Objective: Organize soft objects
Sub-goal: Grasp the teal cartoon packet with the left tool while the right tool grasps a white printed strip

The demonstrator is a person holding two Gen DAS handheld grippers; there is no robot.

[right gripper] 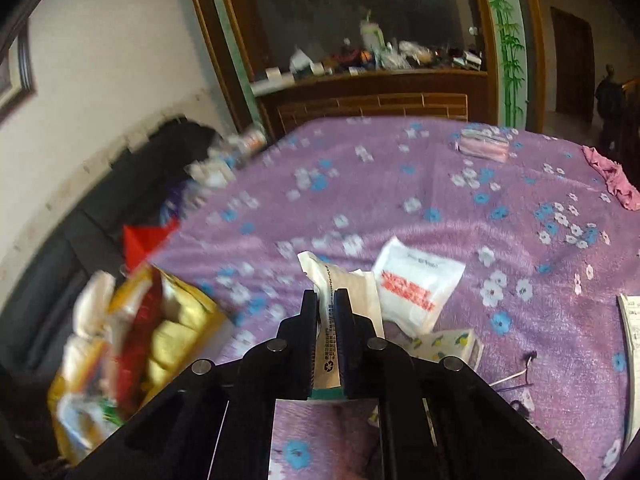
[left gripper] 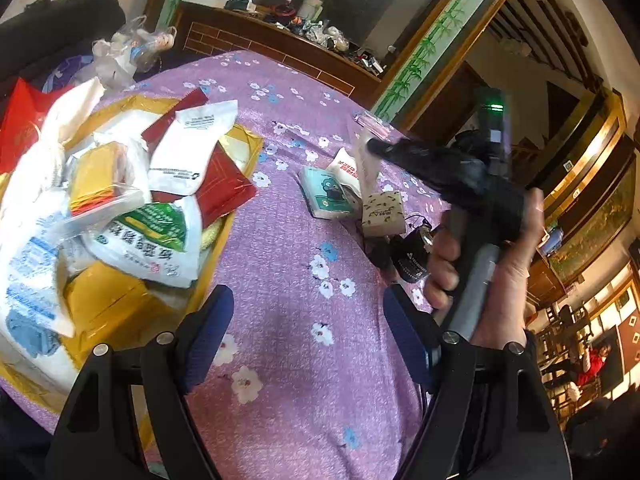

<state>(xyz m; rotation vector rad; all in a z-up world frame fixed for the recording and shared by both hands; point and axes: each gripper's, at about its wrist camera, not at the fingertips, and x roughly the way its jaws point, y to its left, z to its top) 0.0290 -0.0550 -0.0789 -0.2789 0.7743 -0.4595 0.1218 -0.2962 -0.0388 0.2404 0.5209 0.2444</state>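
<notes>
My right gripper (right gripper: 325, 296) is shut on a cream tissue packet (right gripper: 344, 284) and holds it above the purple flowered cloth (right gripper: 400, 200). In the left wrist view the right gripper (left gripper: 372, 146) is blurred, holding the pale packet (left gripper: 366, 160) over the cloth. My left gripper (left gripper: 308, 320) is open and empty, low over the cloth (left gripper: 296, 264). A yellow box (left gripper: 236, 216) at the left is heaped with soft packets (left gripper: 148, 236); it also shows in the right wrist view (right gripper: 168, 320). Loose packets lie mid-cloth: a white one with red print (right gripper: 416, 284), a teal one (left gripper: 328, 196) and a spotted one (left gripper: 382, 210).
A pink packet (right gripper: 484, 144) and a pink cloth (right gripper: 612, 176) lie at the far side. A black device with cables (left gripper: 412, 256) lies by the spotted packet. A dark sofa (right gripper: 80, 208) stands at the left, a wooden cabinet (right gripper: 372, 100) behind.
</notes>
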